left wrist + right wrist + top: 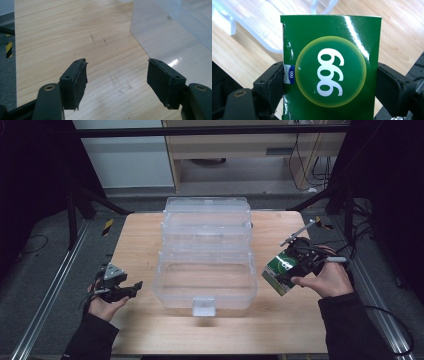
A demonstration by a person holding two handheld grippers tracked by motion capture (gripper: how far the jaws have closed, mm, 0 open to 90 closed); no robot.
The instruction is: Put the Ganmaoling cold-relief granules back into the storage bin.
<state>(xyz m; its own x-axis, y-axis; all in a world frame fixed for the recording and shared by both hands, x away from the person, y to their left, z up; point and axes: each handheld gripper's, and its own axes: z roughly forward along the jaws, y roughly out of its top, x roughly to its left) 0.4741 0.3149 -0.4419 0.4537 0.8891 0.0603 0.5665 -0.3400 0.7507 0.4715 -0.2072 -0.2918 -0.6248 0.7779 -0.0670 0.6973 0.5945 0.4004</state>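
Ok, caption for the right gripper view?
Right gripper clamps a green box above the wooden table.

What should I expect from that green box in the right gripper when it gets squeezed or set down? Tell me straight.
The green box looks like thin glossy card, so it probably dents under a hard squeeze; one edge already shows creasing. The shiny faces may slip between the pads of the right gripper. It is likely light, and its flat sides should keep it from rolling.

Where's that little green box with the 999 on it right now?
The green box is clamped in the right gripper, held at the table's right side, just right of the clear plastic case; the right gripper view shows it between the jaws.
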